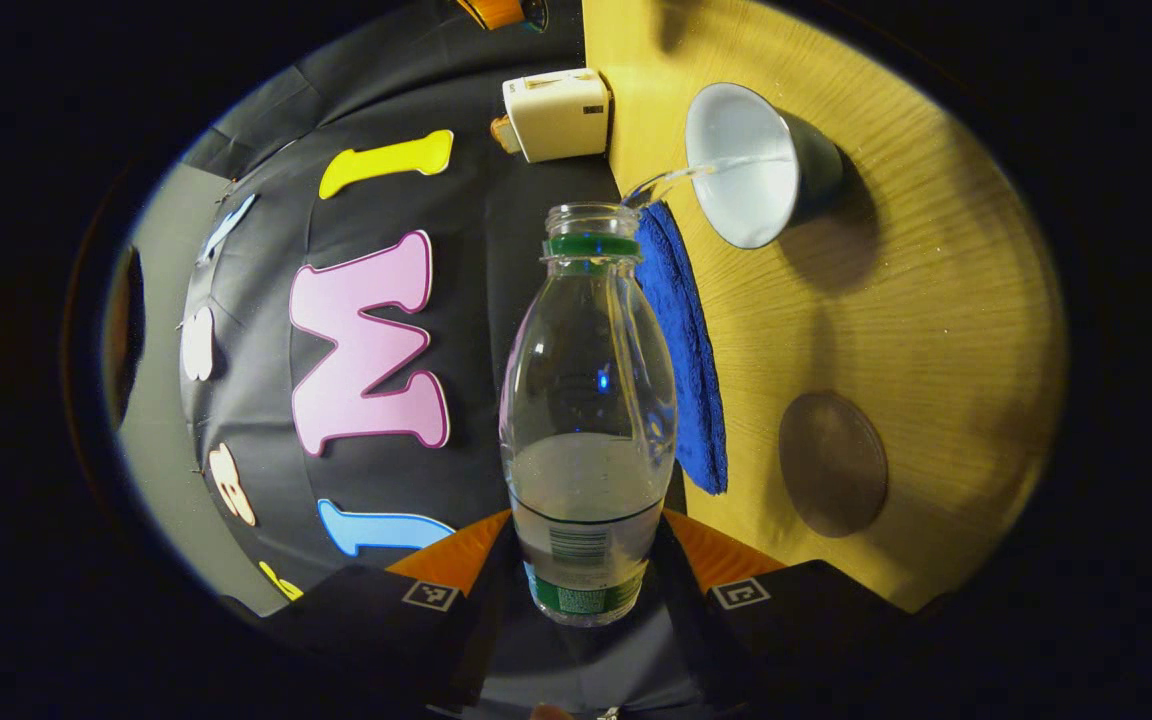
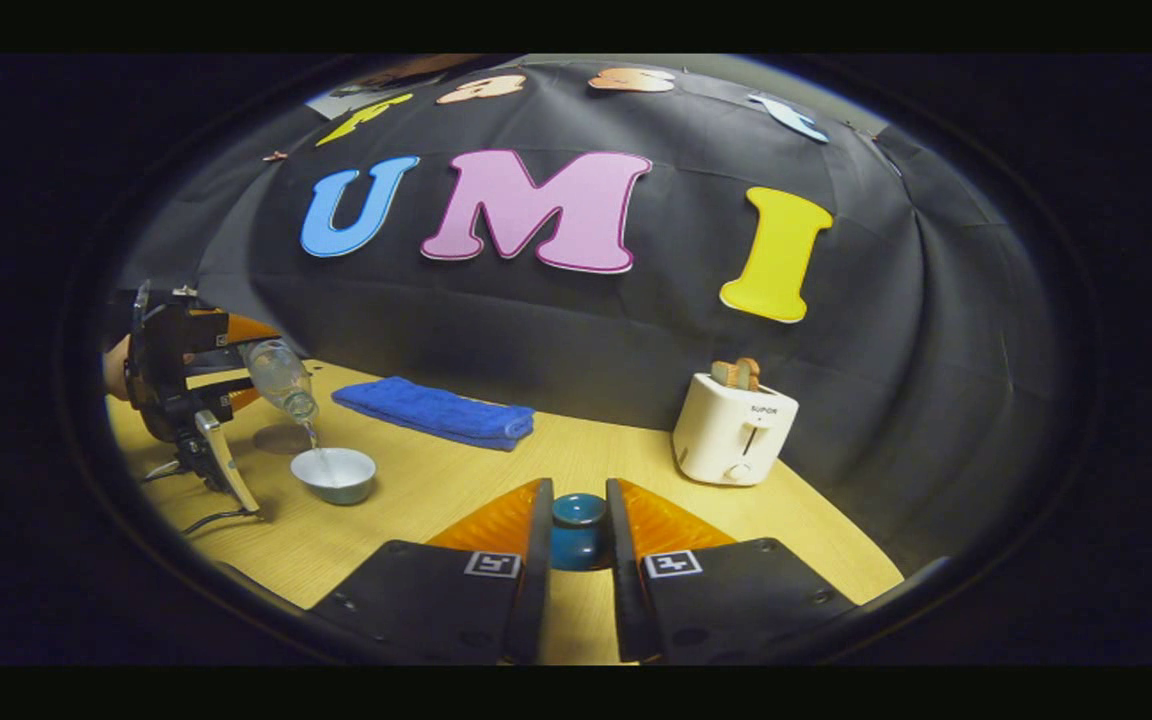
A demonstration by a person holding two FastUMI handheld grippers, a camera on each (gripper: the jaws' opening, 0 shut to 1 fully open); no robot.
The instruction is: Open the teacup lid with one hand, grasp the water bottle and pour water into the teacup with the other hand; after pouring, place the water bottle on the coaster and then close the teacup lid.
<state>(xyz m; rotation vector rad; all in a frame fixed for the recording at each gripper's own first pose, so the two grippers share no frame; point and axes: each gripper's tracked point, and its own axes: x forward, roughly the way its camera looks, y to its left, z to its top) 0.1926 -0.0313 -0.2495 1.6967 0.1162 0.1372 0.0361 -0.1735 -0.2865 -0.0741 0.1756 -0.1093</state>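
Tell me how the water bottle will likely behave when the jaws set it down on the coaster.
The water bottle looks like thin clear plastic, so it may flex under the jaws. It is only partly full, so probably light, and the water may slosh. Tall and narrow with no cap on, it could tip and spill if set unevenly on the coaster.

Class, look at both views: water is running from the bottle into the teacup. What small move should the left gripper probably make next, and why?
Probably tip the bottle upright to stop the stream. The left gripper holds it tilted, water is running into the teacup, and water has pooled inside the cup. The coaster lies bare on the table, and the right gripper holds the lid.
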